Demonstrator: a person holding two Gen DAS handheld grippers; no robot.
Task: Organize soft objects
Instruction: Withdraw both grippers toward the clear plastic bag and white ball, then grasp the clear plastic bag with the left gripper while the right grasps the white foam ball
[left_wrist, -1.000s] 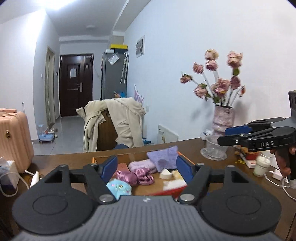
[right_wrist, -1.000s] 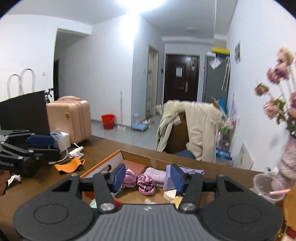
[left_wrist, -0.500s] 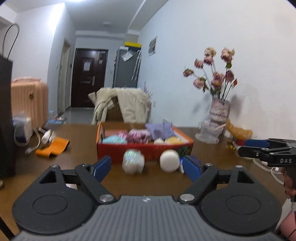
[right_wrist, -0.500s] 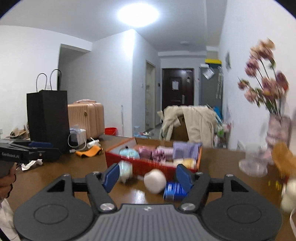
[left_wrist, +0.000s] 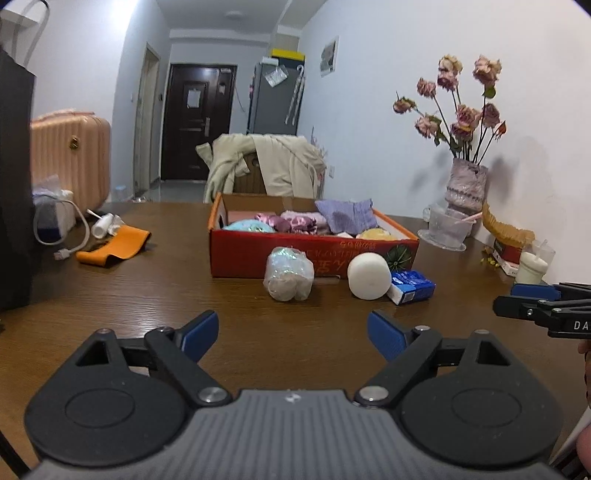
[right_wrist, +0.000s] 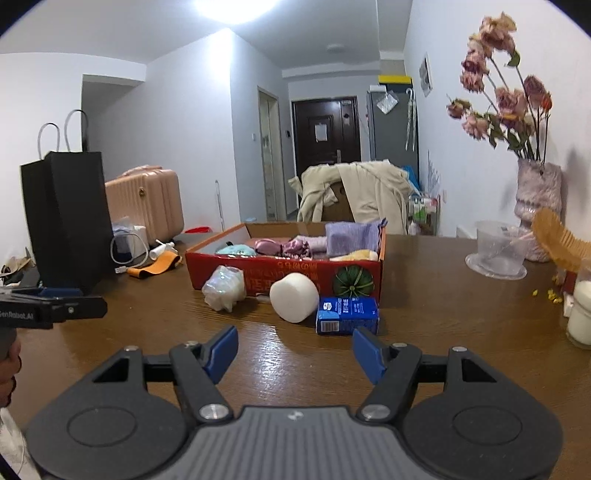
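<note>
Brown wood table (left_wrist: 147, 295) fills the left wrist view, with the left gripper (left_wrist: 291, 332) hovering low over a bare stretch of it, jaws spread wide and holding nothing. Ahead sits the red box (left_wrist: 243, 254), already part-filled with soft cloth things. Just in front of its near wall lie a shiny wrapped bundle (left_wrist: 289, 274), a white foam roll (left_wrist: 369, 276) and a blue tissue pack (left_wrist: 412, 291), the roll and pack touching or nearly so. The right gripper (left_wrist: 532, 300) pokes in from the right edge; from this side I can't tell how its jaws stand.

From the right wrist view, the right gripper (right_wrist: 293, 350) is plainly wide open and empty, facing the foam roll (right_wrist: 294, 296) and the tissue pack (right_wrist: 347, 315), with the bundle (right_wrist: 224, 288) off to the left near the box (right_wrist: 221, 264).

To my eye, the risk is the roll: round and light, it could skid away if one finger touches first, or shove the pack along. A reach into the box could catch its near wall and push the whole box back.

There's open table before both grippers. The right side is crowded by a plastic cup (right_wrist: 500, 249), a vase (right_wrist: 537, 206) and a white candle (right_wrist: 581, 314).
</note>
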